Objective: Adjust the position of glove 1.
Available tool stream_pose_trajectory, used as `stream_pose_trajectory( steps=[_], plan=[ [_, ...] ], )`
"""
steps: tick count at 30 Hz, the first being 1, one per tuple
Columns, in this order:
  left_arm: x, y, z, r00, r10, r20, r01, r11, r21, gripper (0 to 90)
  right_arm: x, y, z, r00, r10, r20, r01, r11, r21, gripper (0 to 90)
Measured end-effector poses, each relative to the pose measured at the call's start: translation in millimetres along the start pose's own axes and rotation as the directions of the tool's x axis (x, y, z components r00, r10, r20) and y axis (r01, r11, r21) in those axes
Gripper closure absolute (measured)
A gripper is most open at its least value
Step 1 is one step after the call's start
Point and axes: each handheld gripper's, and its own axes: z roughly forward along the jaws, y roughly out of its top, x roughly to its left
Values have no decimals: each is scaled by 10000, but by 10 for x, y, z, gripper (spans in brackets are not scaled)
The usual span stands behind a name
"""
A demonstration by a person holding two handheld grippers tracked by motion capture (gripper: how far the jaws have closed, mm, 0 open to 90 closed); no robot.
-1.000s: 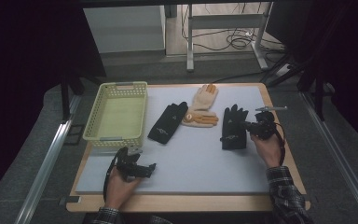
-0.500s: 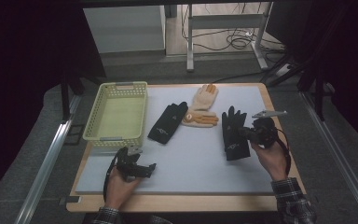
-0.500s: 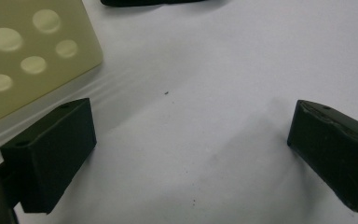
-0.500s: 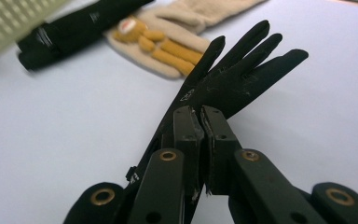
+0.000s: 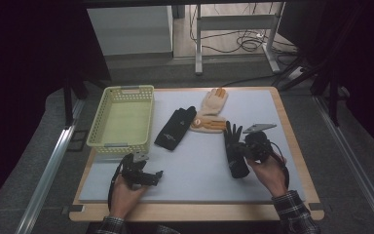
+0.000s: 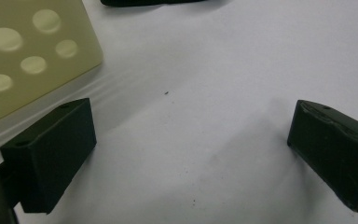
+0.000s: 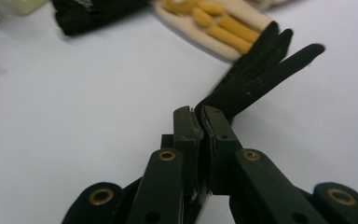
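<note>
Held glove (image 5: 234, 152): Your right gripper (image 5: 247, 147) has this black glove. It lies on the right side of the mat (image 5: 195, 165), near you.
Which way it points: Its fingers point to the far side of the table. Its cuff end is near you. Its long side runs near to far, tipped a little to the left at the finger end.
Close look: In the right gripper view the glove (image 7: 256, 77) sticks out past the jaw tips and fans its fingers toward the tan glove (image 7: 219, 25).
Right jaws: They are pinched tight together on the edge of the glove. You see hardly any gap.
Left gripper (image 5: 151, 175): It sits on the near left part of the mat, just near of the basket (image 5: 121, 144).
Left jaws: They stand wide apart with nothing between them. You see bare mat (image 6: 191, 140) in the gap, and a basket corner (image 6: 37, 56) at the far left.
Other black glove (image 5: 176, 127): It lies in the middle of the mat, between the basket and the tan glove.
Tan gloves (image 5: 212, 114): These lie at the far side, just past the held glove's fingertips.
</note>
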Motion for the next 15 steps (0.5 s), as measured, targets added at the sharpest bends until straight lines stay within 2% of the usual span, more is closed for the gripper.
stream_pose_trajectory(
  steps=[6,7,9,10,13,15],
  plan=[
    [0,0,0,10000,-2,0,2,10000,-2,14,209,98,137,9981,-249,-570,251,9997,36,822],
    [0,0,0,10000,1,1,-1,10000,-1,14,318,139,246,9948,-389,-945,393,9992,25,786],
    [-6,-1,4,10000,-88,3,88,9999,-77,14,353,153,283,9927,-458,-1120,463,9989,16,763],
    [-5,-1,4,10000,-75,-5,75,9999,-67,14,465,205,371,9875,-570,-1470,567,9984,-63,702],
    [-3,-1,2,10000,-47,-2,47,10000,-43,14,551,277,399,9855,-853,-1467,822,9962,-269,660],
    [-3,-1,2,10000,-46,-3,46,10000,-45,14,556,309,380,9861,-916,-1383,870,9955,-386,650]
  ],
)
